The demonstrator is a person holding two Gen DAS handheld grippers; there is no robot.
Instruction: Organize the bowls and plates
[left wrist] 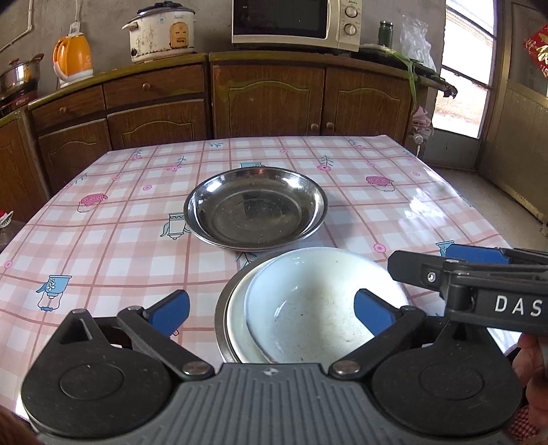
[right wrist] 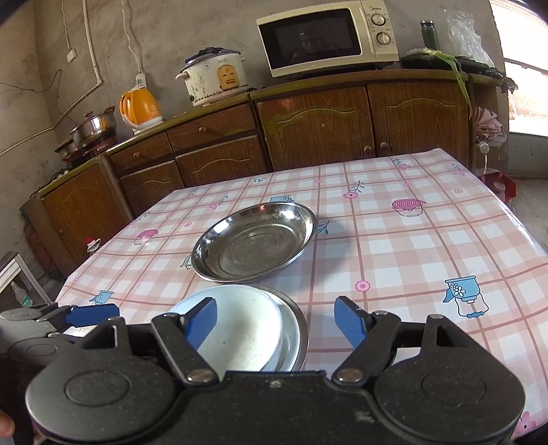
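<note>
A steel plate sits mid-table, apparently stacked on another; it also shows in the right wrist view. Nearer me, a white bowl lies tilted inside a white dish set in a steel plate; the bowl also shows in the right wrist view. My left gripper is open and empty, its right finger over the bowl. My right gripper is open and empty above the bowl stack's right side. It also enters the left wrist view from the right, beside the bowl.
The table has a pink checked cloth. Behind it are wooden cabinets with a microwave, a rice cooker, an orange kettle and a pot. A door is at right.
</note>
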